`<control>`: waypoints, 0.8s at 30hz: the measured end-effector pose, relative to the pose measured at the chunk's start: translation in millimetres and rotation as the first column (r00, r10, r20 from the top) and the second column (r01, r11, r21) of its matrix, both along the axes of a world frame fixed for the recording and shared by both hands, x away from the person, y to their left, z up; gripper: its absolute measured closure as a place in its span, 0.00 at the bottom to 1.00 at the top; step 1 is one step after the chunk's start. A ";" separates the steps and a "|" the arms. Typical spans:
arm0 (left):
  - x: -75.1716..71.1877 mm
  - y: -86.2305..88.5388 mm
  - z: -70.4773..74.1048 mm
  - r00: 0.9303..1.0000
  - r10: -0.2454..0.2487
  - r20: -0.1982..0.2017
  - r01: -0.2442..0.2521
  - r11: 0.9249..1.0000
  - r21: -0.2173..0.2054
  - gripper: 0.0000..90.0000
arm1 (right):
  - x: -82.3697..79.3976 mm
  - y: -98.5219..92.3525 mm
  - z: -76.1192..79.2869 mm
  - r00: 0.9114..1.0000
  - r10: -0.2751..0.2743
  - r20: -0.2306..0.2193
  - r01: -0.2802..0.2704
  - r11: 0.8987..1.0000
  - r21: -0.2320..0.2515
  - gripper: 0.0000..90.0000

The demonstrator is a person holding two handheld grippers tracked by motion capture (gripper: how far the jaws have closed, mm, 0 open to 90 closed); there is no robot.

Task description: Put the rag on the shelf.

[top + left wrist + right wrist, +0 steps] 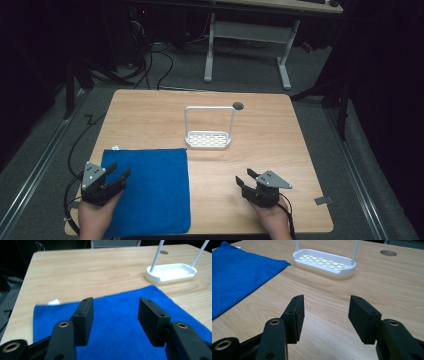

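The cloth (147,192) is a deep blue square of soft, napped fabric, lying flat on the table (260,150) at about 8 o'clock from the table's middle. Its edges are straight and its surface is smooth, with no folds. A small white tag (53,301) sticks out at its far left corner. In the left gripper view the pile looks fuzzy and matte, and the far edge runs slightly uneven.

The left gripper (117,175) hovers over the cloth's left edge, jaws spread wide with nothing between them. Its black, blocky fingers (83,317) are flat-faced, with small screw holes along the side.

The right gripper (244,179) sits at about 5 o'clock over bare wood, well apart from the cloth, jaws likewise wide and holding nothing.

The table is pale wood with fine grain and rounded corners. A white plastic rack (208,139) stands near its middle, at 1 o'clock from the cloth: an oval slotted tray with a thin, squared handle arching upright above it. A round grey hole (238,105) lies just beyond it.
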State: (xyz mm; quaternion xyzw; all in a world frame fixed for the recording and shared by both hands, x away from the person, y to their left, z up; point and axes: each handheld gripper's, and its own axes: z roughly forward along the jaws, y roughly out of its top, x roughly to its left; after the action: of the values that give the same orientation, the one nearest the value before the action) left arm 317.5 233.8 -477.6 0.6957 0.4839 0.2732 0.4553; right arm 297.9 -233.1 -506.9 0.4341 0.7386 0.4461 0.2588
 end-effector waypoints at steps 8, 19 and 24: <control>32.4 -24.2 5.7 1.000 -0.019 0.001 0.019 0.999 0.041 0.50 | -0.3 5.1 -0.3 0.999 0.035 -0.006 -0.035 0.999 -0.005 0.52; 46.7 -4.2 -1.2 0.999 0.029 0.033 -0.034 0.989 0.147 0.52 | -2.6 12.5 -1.1 0.997 0.078 0.005 -0.078 0.997 -0.012 0.52; 55.6 20.7 -12.7 0.996 0.081 -0.029 -0.074 0.979 0.189 0.50 | -4.0 18.2 -1.9 0.996 0.092 -0.005 -0.092 0.996 -0.015 0.52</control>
State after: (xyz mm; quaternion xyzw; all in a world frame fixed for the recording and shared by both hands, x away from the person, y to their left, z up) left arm 373.1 254.4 -490.3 0.7209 0.4910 0.3224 0.3678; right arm 293.9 -214.9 -508.8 0.3987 0.7618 0.4508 0.2396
